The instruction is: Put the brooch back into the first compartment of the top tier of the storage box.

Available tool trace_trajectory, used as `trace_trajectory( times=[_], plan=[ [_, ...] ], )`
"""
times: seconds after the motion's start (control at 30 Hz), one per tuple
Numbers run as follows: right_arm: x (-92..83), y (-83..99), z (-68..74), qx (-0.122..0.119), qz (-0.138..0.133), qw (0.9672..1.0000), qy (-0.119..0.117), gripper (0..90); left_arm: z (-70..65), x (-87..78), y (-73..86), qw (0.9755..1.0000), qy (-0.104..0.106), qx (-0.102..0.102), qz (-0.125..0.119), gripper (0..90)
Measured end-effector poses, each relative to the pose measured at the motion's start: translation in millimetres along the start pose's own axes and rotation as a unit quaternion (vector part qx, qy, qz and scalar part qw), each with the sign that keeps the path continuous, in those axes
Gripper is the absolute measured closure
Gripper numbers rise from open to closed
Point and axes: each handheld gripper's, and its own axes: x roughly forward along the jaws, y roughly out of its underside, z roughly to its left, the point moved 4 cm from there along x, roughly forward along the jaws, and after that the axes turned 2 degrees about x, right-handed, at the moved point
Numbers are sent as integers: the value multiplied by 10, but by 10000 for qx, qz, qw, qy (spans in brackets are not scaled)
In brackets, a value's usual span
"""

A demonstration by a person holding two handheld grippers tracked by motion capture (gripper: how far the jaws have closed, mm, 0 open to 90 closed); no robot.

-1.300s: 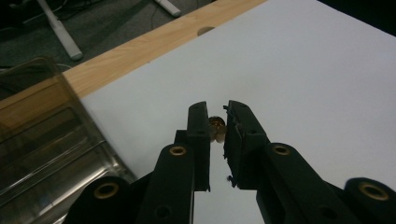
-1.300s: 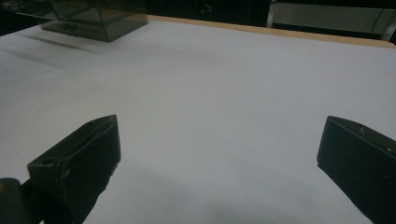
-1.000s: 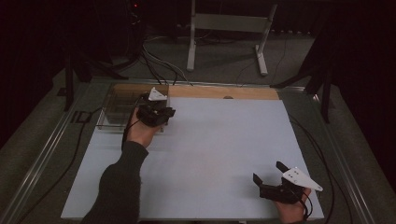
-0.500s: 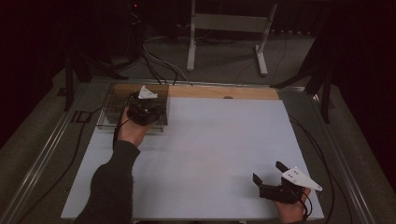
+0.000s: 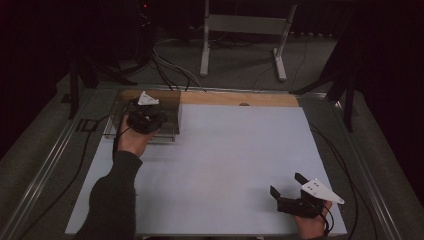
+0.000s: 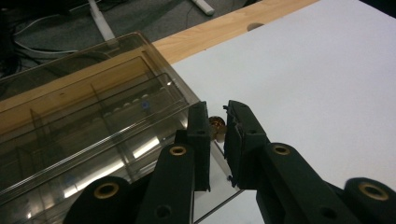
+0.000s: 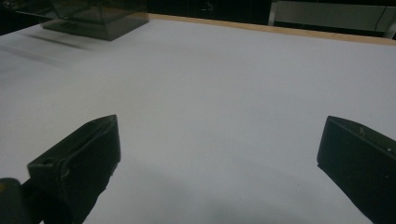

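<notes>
As the high view shows, my left gripper (image 5: 145, 119) hovers over the clear compartment box (image 5: 171, 102) at the far left corner of the white table (image 5: 230, 165), with my left hand (image 5: 131, 140) behind it at the box's near edge. My right gripper (image 5: 292, 192) rests low at the near right corner of the table, well apart from the box, jaws spread.

In the left gripper view, my left gripper (image 6: 218, 130) has its two black jaws drawn close together, leaving only a narrow gap. A small brass-coloured part (image 6: 215, 128) sits in that gap near the tips, pinched between the pads. The part is positioned just above the near corner of the clear compartment box (image 6: 93, 135), where the box wall meets the white table (image 6: 317, 84). My fingers (image 6: 200, 135) overlap the box rim; whether they touch it I cannot tell.

In the right gripper view, my right gripper (image 7: 219, 149) stands released, jaws wide apart with nothing between them but bare white table (image 7: 219, 79). The clear compartment box (image 7: 98, 18) lies far off at the upper left.
</notes>
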Motion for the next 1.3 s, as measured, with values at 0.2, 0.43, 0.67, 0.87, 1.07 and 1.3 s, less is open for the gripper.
trace_trajectory(
  times=[0.2,0.43,0.67,0.87,1.07,1.3],
  plan=[
    [2,1,0,-2,4,10000,0,0,77,-55,30,10000,-75,-56,7,812],
    [4,0,-3,12,-3,10000,3,0,161,-103,72,9998,-141,-123,17,812],
    [4,2,-5,24,4,10000,4,0,248,-144,133,9995,-226,-202,46,812],
    [7,1,-4,26,10,10000,2,0,316,-173,185,9992,-280,-264,89,812],
    [16,1,3,16,19,10000,-11,0,427,-214,253,9986,-391,-339,132,812],
    [16,1,-3,13,18,10000,-14,0,549,-257,300,9976,-510,-458,117,812]
  ],
)
